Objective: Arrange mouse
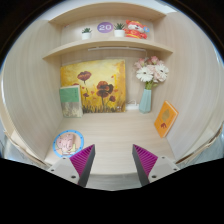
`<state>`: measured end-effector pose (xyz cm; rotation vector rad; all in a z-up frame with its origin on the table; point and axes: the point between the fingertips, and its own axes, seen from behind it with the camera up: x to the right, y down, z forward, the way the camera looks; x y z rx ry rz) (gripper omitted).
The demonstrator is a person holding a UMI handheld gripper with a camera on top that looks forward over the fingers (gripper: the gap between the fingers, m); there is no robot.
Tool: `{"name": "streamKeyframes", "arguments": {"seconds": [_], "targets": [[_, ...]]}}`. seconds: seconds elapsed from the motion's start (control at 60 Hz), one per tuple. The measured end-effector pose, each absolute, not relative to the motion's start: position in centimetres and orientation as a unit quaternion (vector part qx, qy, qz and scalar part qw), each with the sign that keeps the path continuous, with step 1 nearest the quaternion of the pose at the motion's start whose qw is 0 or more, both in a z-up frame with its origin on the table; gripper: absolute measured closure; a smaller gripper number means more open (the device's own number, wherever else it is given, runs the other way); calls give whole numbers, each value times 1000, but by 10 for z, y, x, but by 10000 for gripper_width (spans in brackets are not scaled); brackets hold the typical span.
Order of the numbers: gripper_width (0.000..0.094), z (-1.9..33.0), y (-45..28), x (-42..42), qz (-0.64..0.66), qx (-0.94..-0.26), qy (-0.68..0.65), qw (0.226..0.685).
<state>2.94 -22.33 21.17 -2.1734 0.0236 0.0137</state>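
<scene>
Two shelves [100, 45] top a pale desk [115, 135] alcove; the claw [114, 160] gapes apart, empty.

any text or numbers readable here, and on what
"20": purple round sign on the upper shelf.
Orange card by the vase: print too small to read.
Round picture disc ahead of the fingers: no legible text.
Poppy painting: no words visible.
Gripper open, holding nothing.
</scene>
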Motion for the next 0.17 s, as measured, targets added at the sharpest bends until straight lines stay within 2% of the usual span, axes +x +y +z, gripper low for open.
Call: {"name": "streamKeyframes", "arguments": {"seconds": [0.167], "targets": [[195, 218, -232, 28, 15, -881, 2, 473]]}}
